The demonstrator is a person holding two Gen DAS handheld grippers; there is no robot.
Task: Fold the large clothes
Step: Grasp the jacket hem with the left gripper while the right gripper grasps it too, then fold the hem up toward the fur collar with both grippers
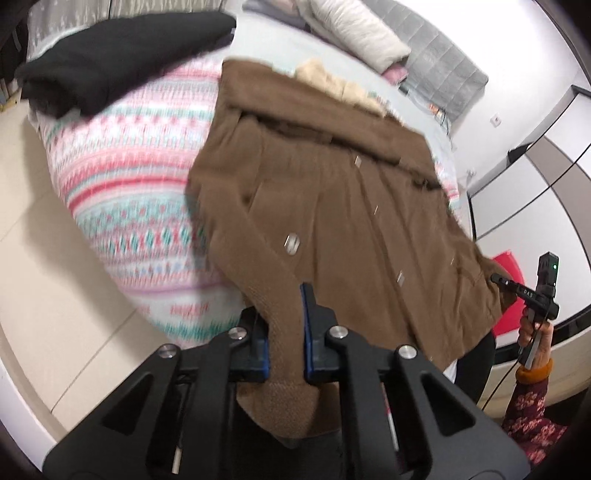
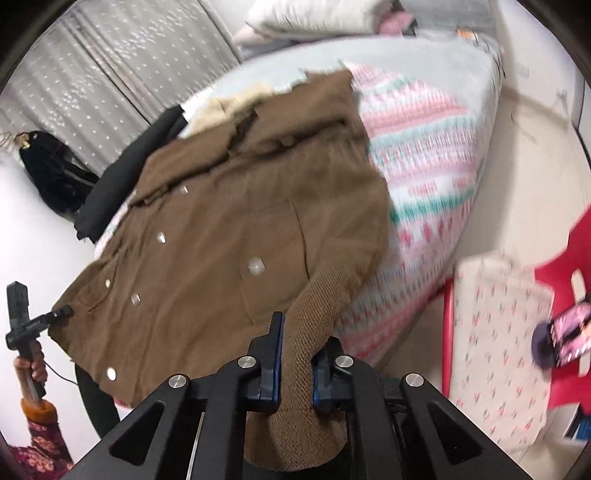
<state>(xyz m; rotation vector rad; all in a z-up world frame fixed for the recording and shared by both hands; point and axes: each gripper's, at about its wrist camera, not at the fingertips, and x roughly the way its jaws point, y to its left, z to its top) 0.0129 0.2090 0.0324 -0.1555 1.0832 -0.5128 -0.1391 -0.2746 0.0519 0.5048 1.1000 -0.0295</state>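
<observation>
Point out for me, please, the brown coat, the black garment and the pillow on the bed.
brown coat [image 1: 332, 206], left wrist view, on its front panel beside the snaps.
black garment [image 1: 110, 55], left wrist view, on the middle of the folded cloth.
pillow [image 1: 358, 29], left wrist view, on its pale top face.

Brown coat [image 1: 332, 206] with silver snap buttons [image 1: 291, 244] and cream fur collar [image 1: 343, 86], lying on a bedspread [image 1: 140, 177] patterned in pink, teal and white bands. Black garment [image 1: 122, 59] beyond the coat. Red chair [image 2: 576, 240] beside the bedspread. Sleeve [image 1: 532, 413] maroon, floral.
</observation>
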